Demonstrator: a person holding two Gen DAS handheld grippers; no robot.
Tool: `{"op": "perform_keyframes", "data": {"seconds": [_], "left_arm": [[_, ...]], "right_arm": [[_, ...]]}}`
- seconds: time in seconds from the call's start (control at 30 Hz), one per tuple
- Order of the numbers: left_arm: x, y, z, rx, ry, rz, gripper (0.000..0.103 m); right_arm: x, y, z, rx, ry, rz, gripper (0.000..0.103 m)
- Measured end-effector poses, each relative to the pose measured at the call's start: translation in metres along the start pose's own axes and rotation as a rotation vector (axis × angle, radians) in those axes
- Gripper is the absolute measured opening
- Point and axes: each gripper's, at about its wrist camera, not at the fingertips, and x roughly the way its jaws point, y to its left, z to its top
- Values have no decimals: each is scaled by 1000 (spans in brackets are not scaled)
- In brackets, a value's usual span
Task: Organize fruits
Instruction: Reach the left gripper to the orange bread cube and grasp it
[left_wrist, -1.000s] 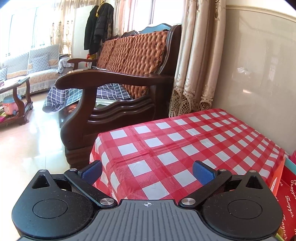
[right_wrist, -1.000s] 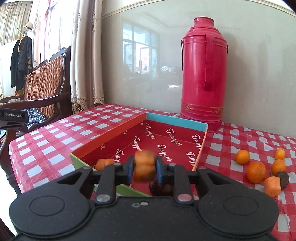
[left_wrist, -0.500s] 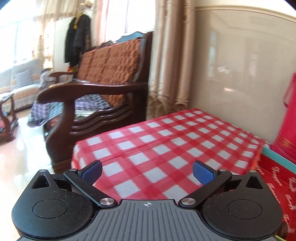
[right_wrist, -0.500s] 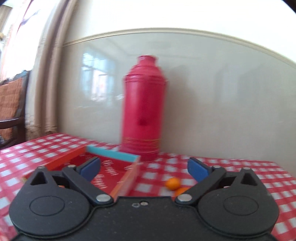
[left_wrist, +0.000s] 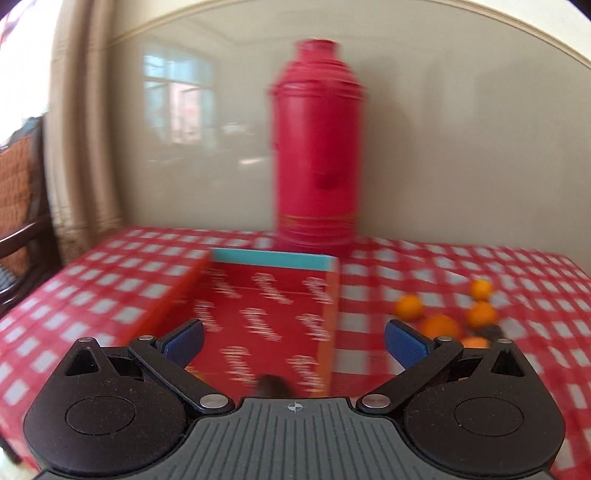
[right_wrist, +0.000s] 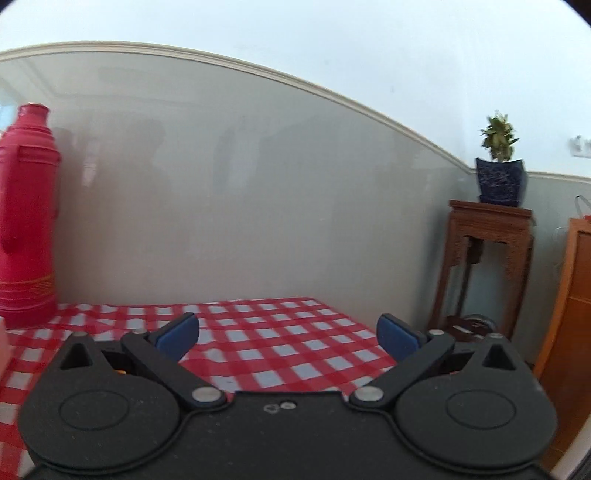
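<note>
In the blurred left wrist view a red cardboard box with a teal far edge lies on the red checked table. A dark fruit sits inside it near my left gripper, which is open and empty above the box's near end. Several oranges and a dark fruit lie in a cluster to the right of the box. My right gripper is open and empty over the bare right part of the table. A sliver of orange shows behind its left finger.
A tall red thermos stands behind the box by the wall; it also shows in the right wrist view. A wooden chair is left of the table. A wooden stand with a potted plant is beyond the table's right end.
My right gripper opened and let go of the orange fruit over the box, then swung right. My left gripper swung right from the chair toward the box and oranges.
</note>
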Motion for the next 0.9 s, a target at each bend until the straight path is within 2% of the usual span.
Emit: {"op": "perform_keyframes", "data": {"seconds": [0.07,0.17,0.43,0.47,0.5,0.53,0.7,0.83,0.9], "left_arm": [[9,-28,-2,38,28,-62,103],[24,-66,-7,84,62,-113,102],[50,-114,-14,80,106,-159,100],[52,-117,-14,79,109,-162,96],[55,-119,-15,80,122,-170,87],[59,-120,-16,77,144,-182,82],[78,-125,-20,46,191,-185,78],[85,-130,-19,57,205,-203,44],[85,-129,-20,49,205,-210,38]], "right_arm": [[4,-11,-2,-7,1,-36,97],[9,-25,-4,15,5,-23,97],[18,-50,-6,52,25,-9,97],[18,-53,-6,58,28,-6,97],[18,-54,-6,64,32,-3,97],[18,-56,-6,71,35,1,97],[18,-60,-6,87,43,40,97],[16,-58,-6,69,35,49,97],[17,-57,-7,66,44,56,97]]}}
